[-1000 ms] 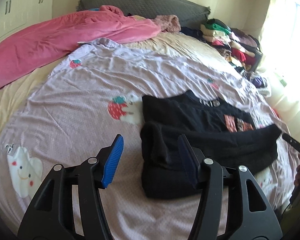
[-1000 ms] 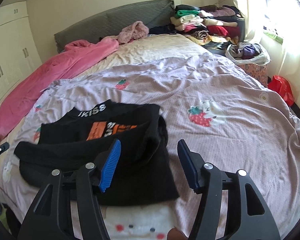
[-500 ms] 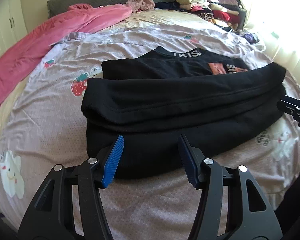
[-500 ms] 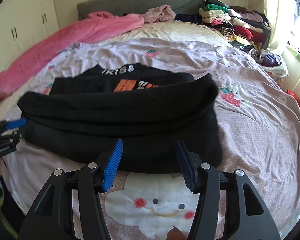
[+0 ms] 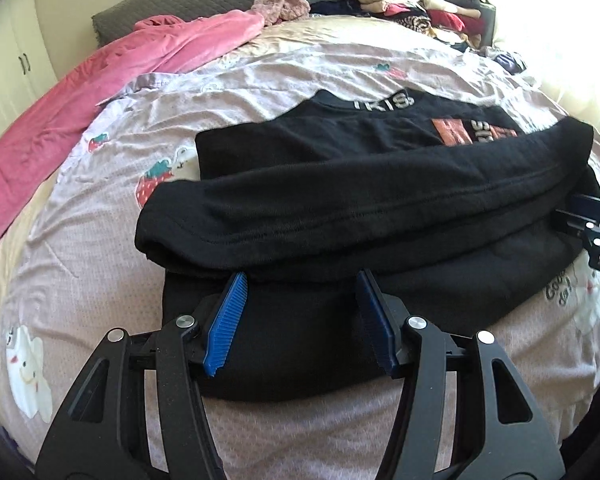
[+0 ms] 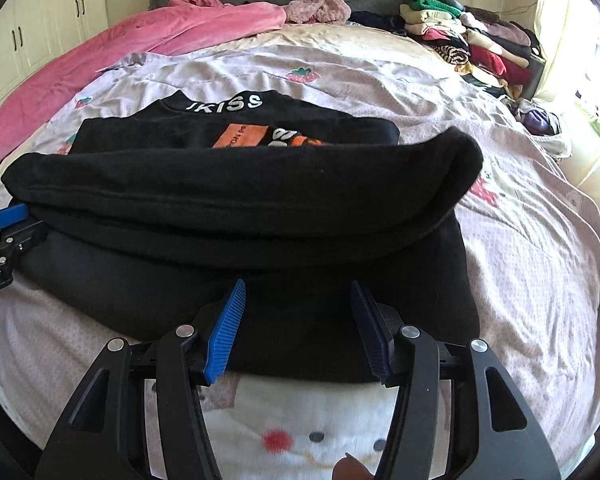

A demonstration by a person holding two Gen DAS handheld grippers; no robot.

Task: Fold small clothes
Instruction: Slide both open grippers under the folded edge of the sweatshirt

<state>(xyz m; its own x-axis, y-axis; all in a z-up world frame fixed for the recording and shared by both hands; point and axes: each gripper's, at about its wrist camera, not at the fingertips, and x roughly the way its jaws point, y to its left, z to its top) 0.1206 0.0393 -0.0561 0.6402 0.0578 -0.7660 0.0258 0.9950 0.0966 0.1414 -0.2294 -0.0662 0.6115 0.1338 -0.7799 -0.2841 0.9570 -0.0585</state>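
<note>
**Black top part-folded, final fold pending**

Left gripper [image 5: 300, 316] and right gripper [image 6: 298, 320]: jaws about half open, gripping nothing. Black top [image 5: 340, 208] flat on bedspread [image 5: 80, 240], near hem between and just beyond fingertips. Sleeve band already folded across. Remaining, by judgement: hem-to-collar fold.

Bed [image 6: 520, 264]: open quilt right of the sweater [image 6: 260, 208]. Near edge: bare strip. Far side: pink blanket [image 6: 140, 40] at left, clothes pile [image 6: 472, 40] at far right. Sweater roll blocks the middle.
</note>
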